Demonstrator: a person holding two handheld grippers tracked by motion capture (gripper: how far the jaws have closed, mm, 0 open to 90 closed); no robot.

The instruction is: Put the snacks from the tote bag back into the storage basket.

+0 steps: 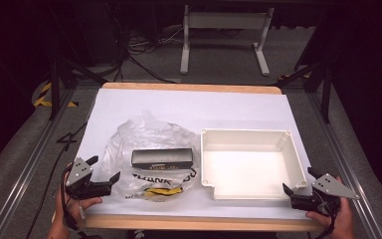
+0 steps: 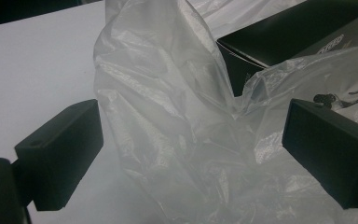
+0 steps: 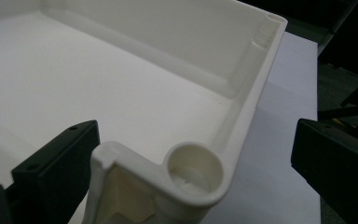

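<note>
A clear crumpled plastic bag [image 1: 144, 144] lies left of centre on the white table sheet, with a black box [image 1: 162, 158] resting in it. My left gripper [image 1: 103, 169] is open at the bag's near left edge. In the left gripper view the bag [image 2: 177, 116] bulges between the wide-apart jaws and the box [image 2: 289, 37] lies behind it. A white shallow tray [image 1: 293, 149] sits to the right. My right gripper [image 1: 301, 180] is open at the tray's near right corner. In the right gripper view that corner [image 3: 191, 172] stands between the jaws, one inside the tray and one outside.
The bag carries black print and a yellow mark [image 1: 161, 190] near the front. The table's wooden front edge [image 1: 194, 223] runs close under both hands. Beyond the far edge stand a white table frame [image 1: 224, 30], cables on the floor and dark stands at both sides.
</note>
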